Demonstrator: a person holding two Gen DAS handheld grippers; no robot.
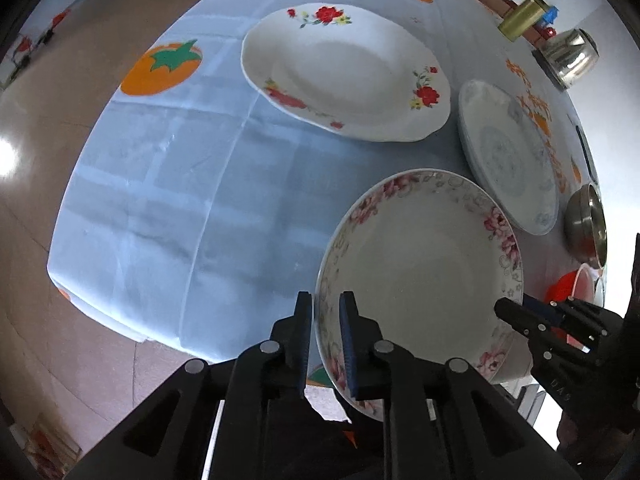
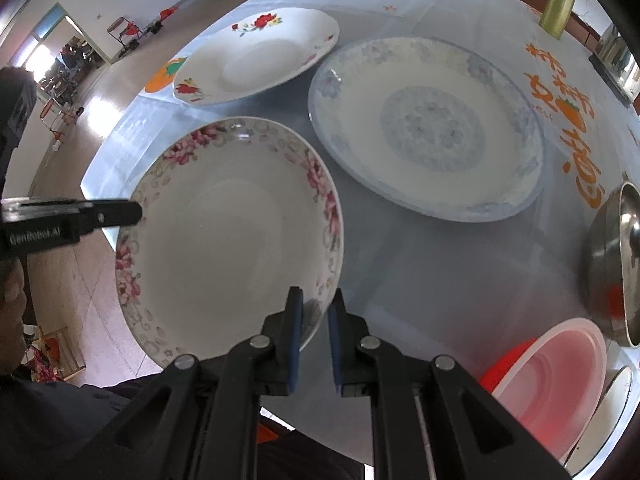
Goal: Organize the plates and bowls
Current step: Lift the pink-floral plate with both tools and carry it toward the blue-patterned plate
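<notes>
A white plate with a pink flower rim [image 1: 420, 272] [image 2: 232, 236] hangs tilted over the table's near edge, between my two grippers. My left gripper [image 1: 325, 304] straddles the plate's left rim, and a small gap shows beside its left pad, so it is open. In the right wrist view its black tip [image 2: 120, 214] reaches the rim from the left. My right gripper [image 2: 314, 300] is shut on the opposite rim and shows as a dark tip [image 1: 504, 308] in the left wrist view. A red-flowered white plate [image 1: 340, 76] [image 2: 256, 64] and a blue-patterned plate [image 1: 508, 156] [image 2: 428, 128] lie further back.
The table wears a light blue cloth [image 1: 160, 184] with orange fruit prints. At the right stand a steel bowl [image 2: 612, 264], a pink plastic bowl [image 2: 560, 380] in a red one [image 2: 504, 364], a gold can [image 2: 558, 4] and a steel cup [image 1: 568, 58]. Floor lies left.
</notes>
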